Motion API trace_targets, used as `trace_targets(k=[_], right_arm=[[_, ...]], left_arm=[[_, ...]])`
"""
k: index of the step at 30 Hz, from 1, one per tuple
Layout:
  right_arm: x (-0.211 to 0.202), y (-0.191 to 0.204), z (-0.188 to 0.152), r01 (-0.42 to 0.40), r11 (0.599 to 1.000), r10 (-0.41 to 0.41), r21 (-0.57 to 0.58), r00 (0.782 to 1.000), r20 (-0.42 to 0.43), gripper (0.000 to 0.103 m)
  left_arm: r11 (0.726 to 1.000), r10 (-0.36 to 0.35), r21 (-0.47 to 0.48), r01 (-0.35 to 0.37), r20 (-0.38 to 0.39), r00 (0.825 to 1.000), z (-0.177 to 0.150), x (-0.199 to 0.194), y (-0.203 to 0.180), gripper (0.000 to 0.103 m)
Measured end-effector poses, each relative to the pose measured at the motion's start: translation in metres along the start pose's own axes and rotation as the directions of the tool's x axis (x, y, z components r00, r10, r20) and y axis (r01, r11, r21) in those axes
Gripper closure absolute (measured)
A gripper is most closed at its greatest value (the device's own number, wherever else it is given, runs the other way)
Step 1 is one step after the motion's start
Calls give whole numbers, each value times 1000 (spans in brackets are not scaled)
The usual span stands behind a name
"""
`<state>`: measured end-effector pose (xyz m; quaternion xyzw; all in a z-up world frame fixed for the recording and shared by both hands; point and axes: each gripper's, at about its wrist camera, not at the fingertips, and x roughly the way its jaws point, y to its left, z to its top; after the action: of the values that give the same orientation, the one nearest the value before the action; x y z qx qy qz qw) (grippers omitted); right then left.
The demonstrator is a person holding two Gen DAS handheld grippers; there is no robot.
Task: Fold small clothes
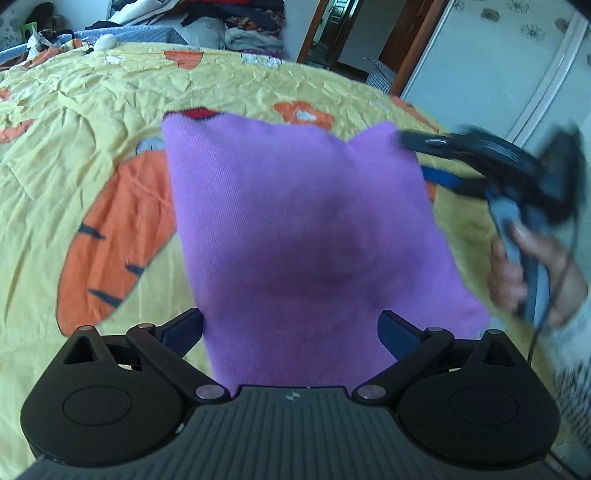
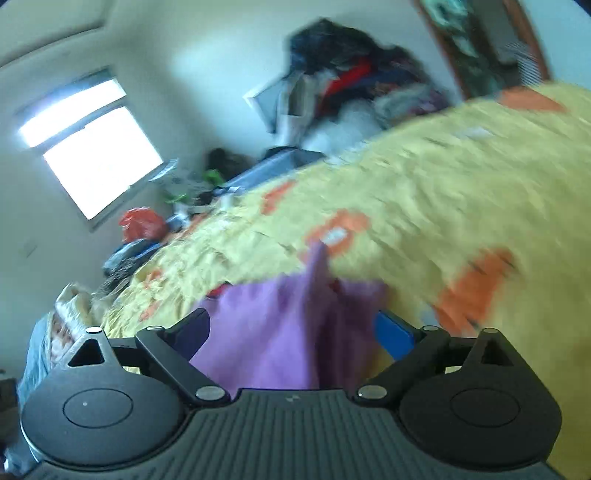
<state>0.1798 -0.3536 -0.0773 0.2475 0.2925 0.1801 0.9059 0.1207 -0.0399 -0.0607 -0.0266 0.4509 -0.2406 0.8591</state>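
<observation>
- The purple garment (image 1: 295, 229) hangs spread above the yellow bedspread (image 1: 110, 96), its near end running down between the left gripper's (image 1: 291, 332) blue fingers (image 1: 397, 334).
- A strip of red fabric (image 1: 197, 112) shows at its far left corner.
- The left gripper's fingers stand wide apart on either side of the cloth; the cloth hides the tips, so I cannot tell whether they pinch it.
- The right gripper (image 1: 410, 142), blurred, meets the garment's far right corner, and the person's hand (image 1: 524, 273) holds its handle at the right.
- In the right wrist view the purple cloth (image 2: 288, 332) bunches between that gripper's (image 2: 291, 332) fingers, which look spread; the blur leaves the grip unclear.
- The bedspread carries orange carrot (image 1: 118, 236) and flower (image 1: 303, 112) prints.
- A pile of clothes (image 1: 221, 22) lies beyond the bed's far edge; a window (image 2: 92, 147) is on the left wall.
</observation>
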Motion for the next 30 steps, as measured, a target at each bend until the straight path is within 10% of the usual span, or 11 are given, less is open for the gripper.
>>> trace_targets(k=[1, 2, 7, 11, 13, 16, 23, 30], right_arm=[[11, 0, 3, 50, 999, -50, 5, 997, -50, 93], [15, 0, 6, 89, 996, -89, -4, 995, -49, 98], [28, -16, 5, 245, 967, -251, -75, 964, -91, 96], [-9, -14, 2, 262, 963, -264, -57, 964, -20, 27], [-37, 0, -5, 177, 980, -176, -93, 984, 13, 30], [-56, 17, -26, 97, 990, -99, -102, 995, -6, 84], [-45, 19, -68, 135, 981, -150, -139, 983, -107, 93], [-95, 57, -82, 119, 963, -137, -241, 989, -59, 90]], left_arm=[[1000, 28, 13, -28, -8, 1000, -3, 4, 0, 4], [998, 57, 18, -56, -18, 998, -6, 9, 1, 5], [993, 82, 84, -83, 21, 996, -15, 12, -2, 1], [994, 92, 58, -94, 24, 995, -14, -2, 0, 3], [998, 51, 20, -53, 63, 997, -7, -16, 5, 3], [999, 4, -53, 3, 128, 992, 11, -28, 10, 3], [997, 66, 40, -65, -27, 997, -2, 12, -7, 18], [999, 44, -18, -43, 57, 997, -26, -27, -3, 18]])
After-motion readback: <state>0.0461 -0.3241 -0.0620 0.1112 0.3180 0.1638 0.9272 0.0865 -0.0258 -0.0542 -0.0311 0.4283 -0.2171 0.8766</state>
